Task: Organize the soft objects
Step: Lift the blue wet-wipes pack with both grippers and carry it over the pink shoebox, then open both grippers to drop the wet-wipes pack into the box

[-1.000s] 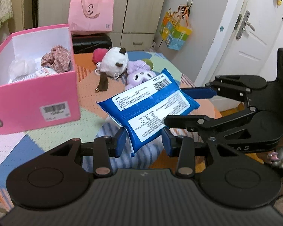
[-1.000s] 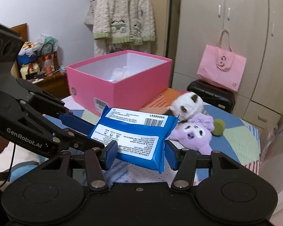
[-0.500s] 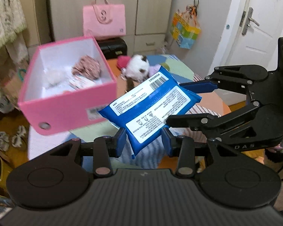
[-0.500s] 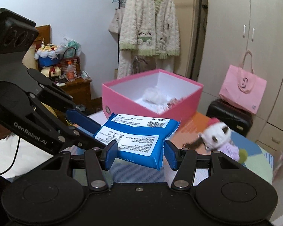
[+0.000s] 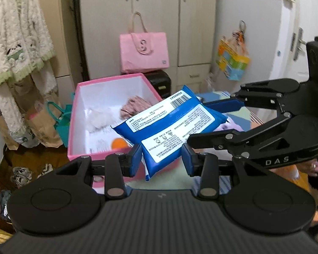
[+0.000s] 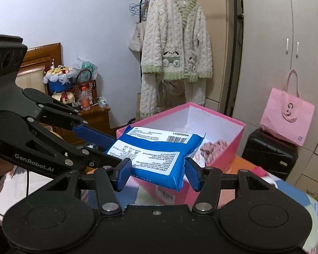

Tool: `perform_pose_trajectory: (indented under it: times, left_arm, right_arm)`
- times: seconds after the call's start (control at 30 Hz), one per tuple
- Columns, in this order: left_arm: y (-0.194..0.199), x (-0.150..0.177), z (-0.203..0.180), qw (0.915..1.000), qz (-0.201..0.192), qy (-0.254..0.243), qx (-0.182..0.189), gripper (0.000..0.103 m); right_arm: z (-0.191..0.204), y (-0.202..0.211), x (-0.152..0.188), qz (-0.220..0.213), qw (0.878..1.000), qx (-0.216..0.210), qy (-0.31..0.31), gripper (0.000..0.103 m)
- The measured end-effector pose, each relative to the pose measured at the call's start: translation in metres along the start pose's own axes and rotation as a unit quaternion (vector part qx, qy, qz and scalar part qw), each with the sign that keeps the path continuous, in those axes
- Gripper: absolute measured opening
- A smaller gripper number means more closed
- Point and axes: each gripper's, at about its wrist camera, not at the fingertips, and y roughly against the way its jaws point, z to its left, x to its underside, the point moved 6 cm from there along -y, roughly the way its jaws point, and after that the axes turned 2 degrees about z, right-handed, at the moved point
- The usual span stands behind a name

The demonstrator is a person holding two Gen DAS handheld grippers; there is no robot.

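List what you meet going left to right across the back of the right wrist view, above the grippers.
Flower bouquet → woven basket → white tote bag → fluffy white-and-green robe → pink box → black suitcase → pink tote bag.

Blue soft pack [image 5: 169, 124] tilted above open pink box [image 5: 108, 97].
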Motion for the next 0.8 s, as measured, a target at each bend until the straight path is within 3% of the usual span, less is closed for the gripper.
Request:
perform_pose_trajectory:
  times: [0.33,0.57,0.8]
  left_arm:
    - [-0.053,-0.02,0.059,0.9985,0.011,0.047,-0.027,0.039]
    - [-0.087,-0.018,0.088,0.9957,0.027,0.086,-0.021,0.039]
    - [-0.105,-0.024,0.084,0.9964,0.02,0.037,-0.073,0.039]
  right_arm:
    - [-0.026,-0.076,-0.026,0.025,0.999,-0.017,-0.018,0.049]
    - [-0.045,-0.117,-0.027,0.032,0.999,-0.036,-0.011,0.045]
    - [-0.059,-0.142,-0.033,0.062,0.997,-0.043,-0.006,0.045]
